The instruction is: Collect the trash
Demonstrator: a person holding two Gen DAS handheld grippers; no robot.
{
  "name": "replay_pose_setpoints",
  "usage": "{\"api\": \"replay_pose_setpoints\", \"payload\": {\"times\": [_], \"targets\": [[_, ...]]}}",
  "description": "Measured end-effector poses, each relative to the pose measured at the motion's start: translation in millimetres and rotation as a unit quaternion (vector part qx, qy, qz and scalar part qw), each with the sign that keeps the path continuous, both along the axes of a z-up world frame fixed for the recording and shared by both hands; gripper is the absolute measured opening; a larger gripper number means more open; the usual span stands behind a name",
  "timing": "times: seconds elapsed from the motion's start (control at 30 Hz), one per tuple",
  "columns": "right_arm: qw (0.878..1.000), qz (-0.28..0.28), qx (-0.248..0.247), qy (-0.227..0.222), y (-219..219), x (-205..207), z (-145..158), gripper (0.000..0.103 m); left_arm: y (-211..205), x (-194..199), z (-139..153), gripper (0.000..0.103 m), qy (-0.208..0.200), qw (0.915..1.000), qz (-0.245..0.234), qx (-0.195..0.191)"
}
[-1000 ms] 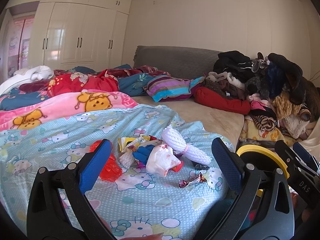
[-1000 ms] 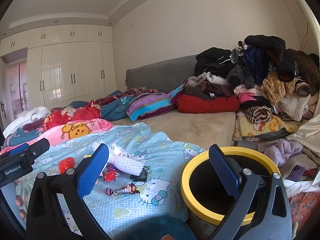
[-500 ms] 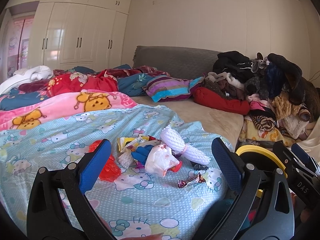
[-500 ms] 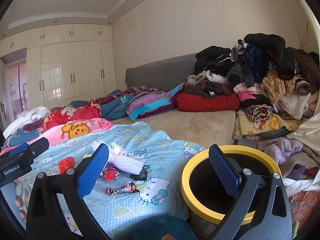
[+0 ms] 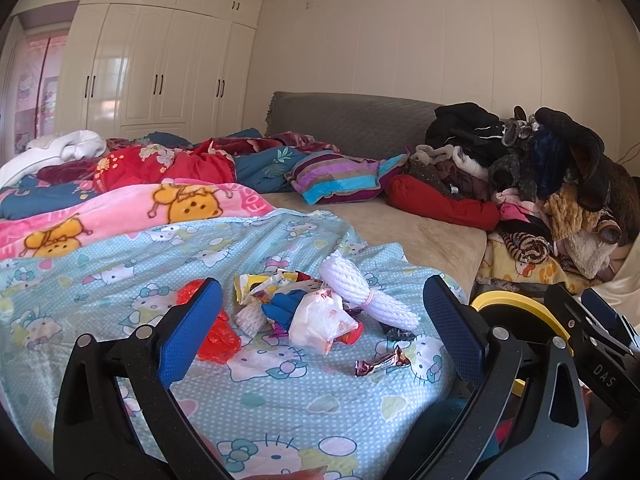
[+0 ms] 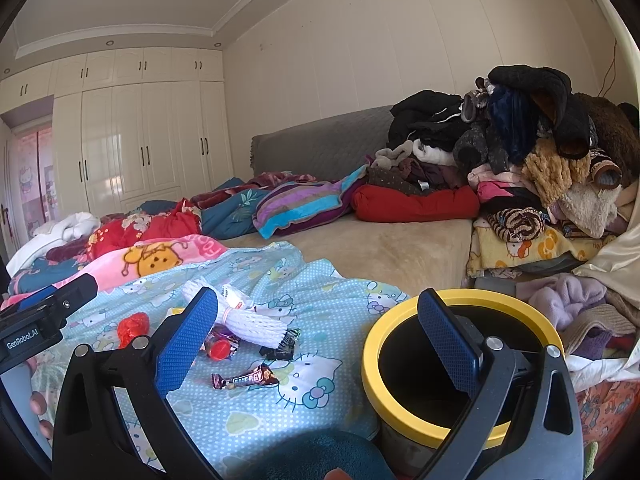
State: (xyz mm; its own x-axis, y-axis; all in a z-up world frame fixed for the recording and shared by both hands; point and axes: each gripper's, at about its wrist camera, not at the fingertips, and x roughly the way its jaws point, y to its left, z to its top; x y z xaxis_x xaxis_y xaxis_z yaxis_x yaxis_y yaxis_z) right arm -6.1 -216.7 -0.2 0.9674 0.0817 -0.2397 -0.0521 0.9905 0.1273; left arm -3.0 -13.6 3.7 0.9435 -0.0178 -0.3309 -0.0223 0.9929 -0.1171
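Both my grippers, left gripper (image 5: 320, 328) and right gripper (image 6: 316, 338), stay spread wide and empty; wrapper pile (image 5: 308, 312) and yellow-rimmed bin (image 6: 460, 364) look almost unshifted since before.

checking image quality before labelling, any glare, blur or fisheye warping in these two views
Left wrist view: sharp overall, with window glare on the glossy cream wardrobe doors, black corner vignetting, and bowed wall lines. Right wrist view: same barrel distortion; the ceiling moulding curves, the wardrobe doors carry a glare patch, the yellow-rimmed black bin is stretched near the edge, and "ENERGY" on the brown snack-bar wrapper reads clearly.
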Motion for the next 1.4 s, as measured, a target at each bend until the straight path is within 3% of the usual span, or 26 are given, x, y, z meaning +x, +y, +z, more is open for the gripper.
{"api": "replay_pose_setpoints", "payload": {"times": [0.13,0.37,0.6,0.83,1.13,1.4], "targets": [[1.0,0.014,-0.004,0.0,4,1,-2,0.097,1,1,0,0.092,0.001,1.0,-0.003,-0.002],[0.995,0.093,-0.033,0.003,31,11,2,0.097,18,4,3,0.092,-0.003,0.9997,0.017,-0.018],[0.985,0.151,-0.064,0.058,69,43,-4,0.097,50,12,1,0.092,0.003,0.9982,0.054,-0.025],[0.974,0.174,-0.111,0.088,89,79,-11,0.097,78,25,-6,0.092,0.015,0.9957,0.086,-0.029],[0.961,0.177,-0.172,0.128,84,131,-40,0.097,102,67,-37,0.092,0.088,0.991,0.08,-0.061],[0.94,0.188,-0.233,0.161,98,163,-67,0.095,117,105,-76,0.092,0.152,0.9786,0.099,-0.097]]}}
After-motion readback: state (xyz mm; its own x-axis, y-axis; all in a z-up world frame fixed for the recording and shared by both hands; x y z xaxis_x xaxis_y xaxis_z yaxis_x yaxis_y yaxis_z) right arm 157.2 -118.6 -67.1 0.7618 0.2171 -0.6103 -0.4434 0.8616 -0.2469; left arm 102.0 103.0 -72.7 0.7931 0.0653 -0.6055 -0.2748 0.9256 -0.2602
